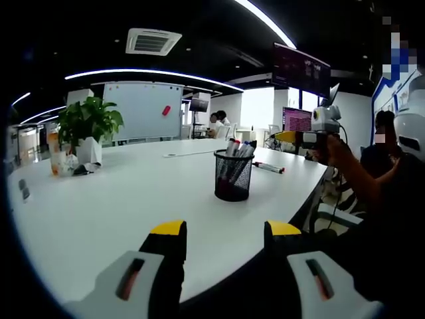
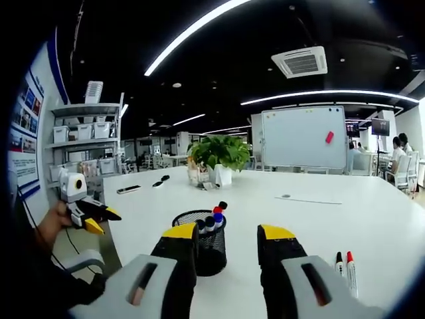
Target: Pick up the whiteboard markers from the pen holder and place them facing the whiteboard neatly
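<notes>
Markers (image 2: 214,217) stand in the pen holder (image 2: 203,247) on the table (image 2: 279,212), whiteboard (image 2: 303,137) behind.

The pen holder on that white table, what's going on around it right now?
A person is holding a pair of tongs in each hand over a white table. The black mesh pen holder still has several markers standing in it. Two markers already lie side by side on the table beside the right tongs, and a whiteboard stands beyond a potted plant. Both the right tongs and the left tongs are open and empty, not touching the holder.
</notes>
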A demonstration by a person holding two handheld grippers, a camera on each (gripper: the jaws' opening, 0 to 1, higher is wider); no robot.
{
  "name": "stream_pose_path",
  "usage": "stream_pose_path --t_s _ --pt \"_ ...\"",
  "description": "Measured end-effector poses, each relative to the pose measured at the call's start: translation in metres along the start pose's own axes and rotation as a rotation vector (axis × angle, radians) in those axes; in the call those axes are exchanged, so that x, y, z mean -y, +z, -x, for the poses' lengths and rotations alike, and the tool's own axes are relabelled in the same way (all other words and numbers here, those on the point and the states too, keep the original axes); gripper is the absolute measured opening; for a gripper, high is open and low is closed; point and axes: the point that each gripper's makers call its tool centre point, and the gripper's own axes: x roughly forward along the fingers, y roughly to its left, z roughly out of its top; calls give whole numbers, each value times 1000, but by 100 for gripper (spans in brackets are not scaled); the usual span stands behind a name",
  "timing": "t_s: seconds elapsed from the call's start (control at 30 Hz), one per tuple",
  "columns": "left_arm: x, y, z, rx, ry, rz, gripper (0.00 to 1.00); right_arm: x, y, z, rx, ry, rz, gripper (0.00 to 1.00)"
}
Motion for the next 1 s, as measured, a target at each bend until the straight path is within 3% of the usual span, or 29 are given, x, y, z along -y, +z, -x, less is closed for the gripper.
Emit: stream_pose_path --t_s 0.53,1.0 --pt "-1 -1 0 -1 3 3 48 -27 -21 -26 -38 67 5 36" --pt "-1 -3 1 -2 2 8 48 -43 -19 -34 -35 106 7 34"
